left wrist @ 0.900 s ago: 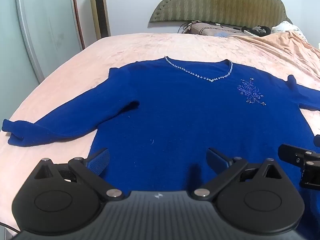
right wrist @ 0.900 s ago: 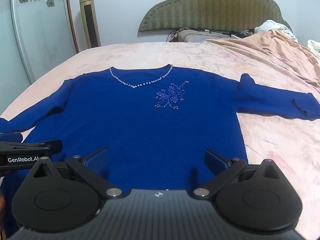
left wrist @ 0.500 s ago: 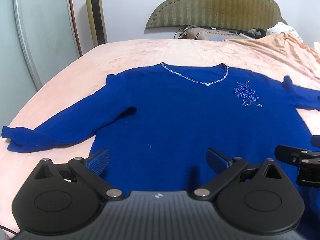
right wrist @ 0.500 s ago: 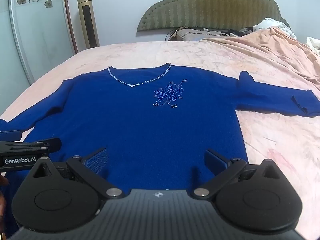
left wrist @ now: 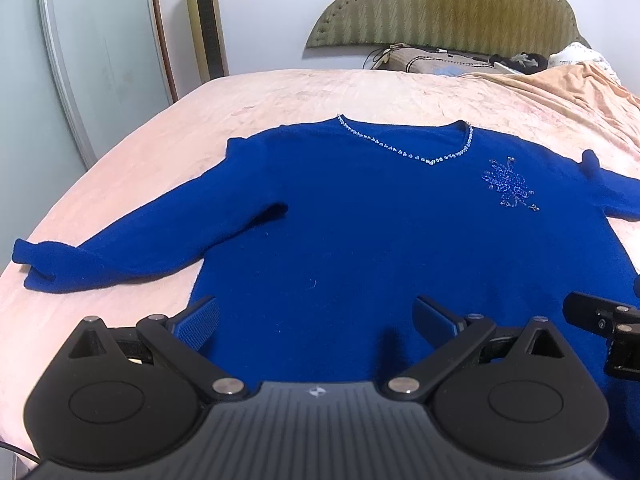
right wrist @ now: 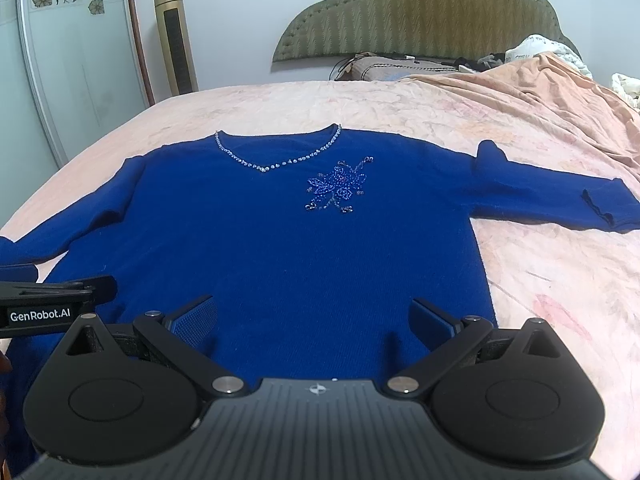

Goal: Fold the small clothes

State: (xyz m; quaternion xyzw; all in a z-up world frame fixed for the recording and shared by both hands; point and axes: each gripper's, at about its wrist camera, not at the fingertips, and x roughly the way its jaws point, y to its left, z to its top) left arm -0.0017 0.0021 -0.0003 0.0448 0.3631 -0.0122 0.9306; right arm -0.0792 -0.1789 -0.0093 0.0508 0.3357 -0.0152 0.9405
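Observation:
A royal-blue sweater (left wrist: 360, 232) (right wrist: 280, 248) lies flat, front up, on a pink bedspread, with a beaded V-neck (left wrist: 404, 148) and a beaded flower (right wrist: 338, 186) on the chest. Both sleeves spread sideways: one sleeve (left wrist: 120, 256) to the left, the other sleeve (right wrist: 560, 196) to the right. My left gripper (left wrist: 316, 314) hovers over the sweater's lower left part, jaws wide open and empty. My right gripper (right wrist: 314, 312) hovers over the lower right part, also wide open and empty. Each gripper shows at the edge of the other's view.
The pink bedspread (right wrist: 540, 280) covers a wide bed with a green padded headboard (right wrist: 420, 12). A rumpled blanket (right wrist: 560, 92) and pillows lie at the far right. A tall tower fan (left wrist: 206, 20) and a glass wardrobe door (left wrist: 92, 52) stand on the left.
Both grippers have tilted up and drawn back slightly, so the sweater sits lower in both views. Nothing on the bed has moved, and both stay open.

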